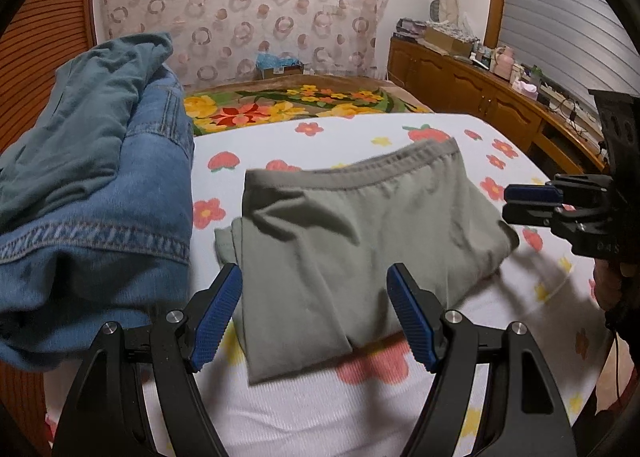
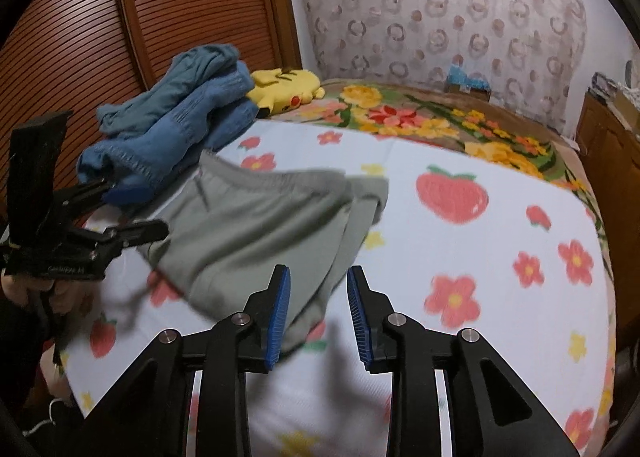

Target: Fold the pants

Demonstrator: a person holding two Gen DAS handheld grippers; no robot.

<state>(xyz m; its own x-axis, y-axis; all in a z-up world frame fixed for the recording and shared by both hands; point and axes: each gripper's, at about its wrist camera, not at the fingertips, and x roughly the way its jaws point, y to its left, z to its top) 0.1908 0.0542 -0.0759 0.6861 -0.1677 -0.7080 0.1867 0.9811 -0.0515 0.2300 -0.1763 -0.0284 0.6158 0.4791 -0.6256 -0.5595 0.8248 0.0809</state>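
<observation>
Left gripper (image 1: 314,315) fingers (image 1: 216,321) apart, right gripper (image 2: 314,315) fingers (image 2: 278,317) apart, both empty above folded grey pants (image 1: 360,241) on bed (image 1: 400,409); jeans pile (image 1: 96,193) beside.

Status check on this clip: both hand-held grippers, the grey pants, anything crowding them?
Left hand-held gripper open, empty. Right hand-held gripper open, empty. Grey pants folded on floral sheet. Denim pile close on the left.
</observation>
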